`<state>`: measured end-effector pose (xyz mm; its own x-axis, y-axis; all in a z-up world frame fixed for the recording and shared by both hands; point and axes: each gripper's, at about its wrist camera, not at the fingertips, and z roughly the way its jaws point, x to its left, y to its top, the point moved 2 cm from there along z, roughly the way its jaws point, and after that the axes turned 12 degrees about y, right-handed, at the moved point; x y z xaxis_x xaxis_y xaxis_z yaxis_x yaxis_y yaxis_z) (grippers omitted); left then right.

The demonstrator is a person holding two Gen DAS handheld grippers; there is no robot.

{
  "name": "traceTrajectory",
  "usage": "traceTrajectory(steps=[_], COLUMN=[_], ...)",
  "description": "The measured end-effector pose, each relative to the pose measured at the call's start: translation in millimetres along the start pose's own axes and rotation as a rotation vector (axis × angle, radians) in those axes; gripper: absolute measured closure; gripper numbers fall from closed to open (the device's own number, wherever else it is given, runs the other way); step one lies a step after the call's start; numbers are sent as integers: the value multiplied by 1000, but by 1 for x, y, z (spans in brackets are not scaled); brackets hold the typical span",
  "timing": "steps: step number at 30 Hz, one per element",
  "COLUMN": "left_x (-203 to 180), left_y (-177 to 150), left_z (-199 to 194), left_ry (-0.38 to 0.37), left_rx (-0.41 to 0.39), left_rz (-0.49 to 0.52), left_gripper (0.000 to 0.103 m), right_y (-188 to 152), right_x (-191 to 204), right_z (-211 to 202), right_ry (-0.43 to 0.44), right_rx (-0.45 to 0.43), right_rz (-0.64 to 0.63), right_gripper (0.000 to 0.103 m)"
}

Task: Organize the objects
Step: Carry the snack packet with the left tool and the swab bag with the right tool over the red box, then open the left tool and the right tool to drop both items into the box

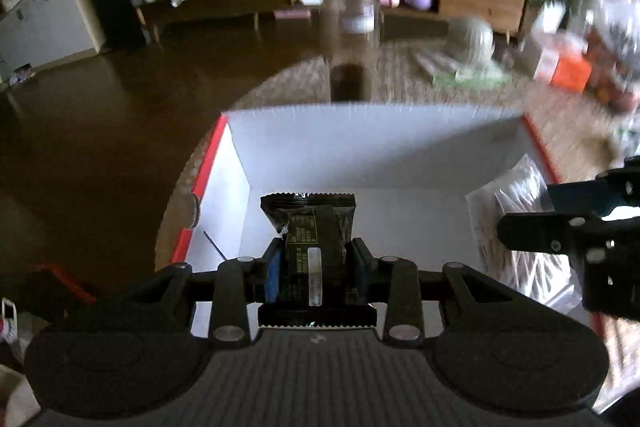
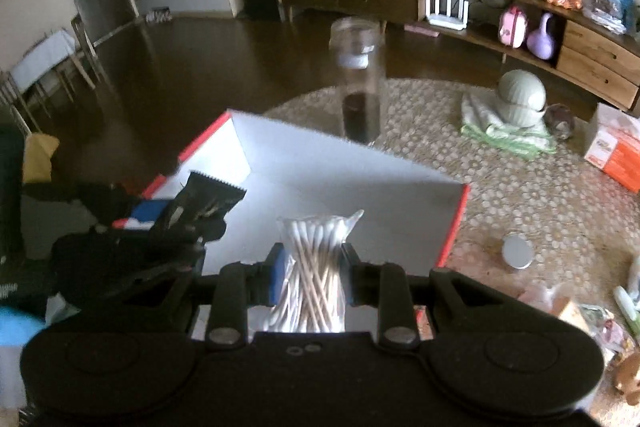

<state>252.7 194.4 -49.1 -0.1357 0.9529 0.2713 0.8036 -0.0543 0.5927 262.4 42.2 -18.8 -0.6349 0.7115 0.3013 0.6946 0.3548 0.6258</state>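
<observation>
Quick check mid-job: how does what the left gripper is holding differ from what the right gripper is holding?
The left gripper holds a black snack packet; the right gripper holds a clear bag of cotton swabs. The packet is opaque with printed text and crimped ends; the bag shows white tips and wooden sticks inside. The packet looks flat; the bag bunches where squeezed. Both are pinched mid-body above the white box.

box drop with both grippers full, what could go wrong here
Both grippers hang over the same box: the left gripper with the black packet, the right gripper with the swab bag. They could bump if they lower together. The swab bag is pinched mid-bundle and slick, so it might slip. The tall glass jar right behind the box could get knocked.
</observation>
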Motion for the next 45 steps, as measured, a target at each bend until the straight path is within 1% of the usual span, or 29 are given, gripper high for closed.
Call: traceTrajectory(steps=[2, 5, 10, 17, 19, 20, 21, 22, 23, 26, 29, 33, 36, 41, 45], left_x=[-1, -4, -17, -20, -21, -22, -23, -23, -23, -21, -18, -11, -8, -3, -5], left_y=[-1, 0, -4, -7, -7, -7, -6, -6, -5, -2, 0, 1, 2, 2, 1], left_z=[17, 37, 53, 69, 70, 72, 71, 70, 67, 59, 49, 28, 15, -16, -41], left_ry=[19, 6, 7, -10, -20, -24, -25, -28, -34, -36, -32, -39, -20, -36, -54], left_rx=[43, 96, 159, 232, 253, 258, 254, 246, 238, 214, 185, 138, 92, 44, 4], left_rz=[31, 50, 96, 103, 109, 112, 114, 112, 106, 82, 58, 10, -3, -63, -89], left_gripper=[69, 69, 69, 69, 66, 59, 54, 43, 38, 38, 38, 38, 38, 38, 38], right_y=[-3, -7, -18, -27, -26, -26, -25, -25, -24, -25, -24, -25, -25, -30, -35], right_x=[-1, -3, -5, -9, -10, -9, -8, -9, -8, -5, -3, 3, 5, 7, 9], right_z=[15, 31, 53, 65, 66, 65, 65, 65, 63, 55, 44, 21, 4, -28, -51], right_ry=[-18, -33, -65, -69, -68, -66, -65, -64, -62, -49, -39, -15, -3, 17, 18], right_rx=[27, 63, 117, 156, 157, 157, 157, 155, 151, 141, 122, 86, 61, 18, -13], right_rz=[-9, -11, -35, -10, -8, -8, -6, -2, 2, -5, -8, -29, -35, -42, -43], right_gripper=[76, 76, 76, 74, 74, 72, 71, 70, 69, 68, 63, 59, 58, 57, 57])
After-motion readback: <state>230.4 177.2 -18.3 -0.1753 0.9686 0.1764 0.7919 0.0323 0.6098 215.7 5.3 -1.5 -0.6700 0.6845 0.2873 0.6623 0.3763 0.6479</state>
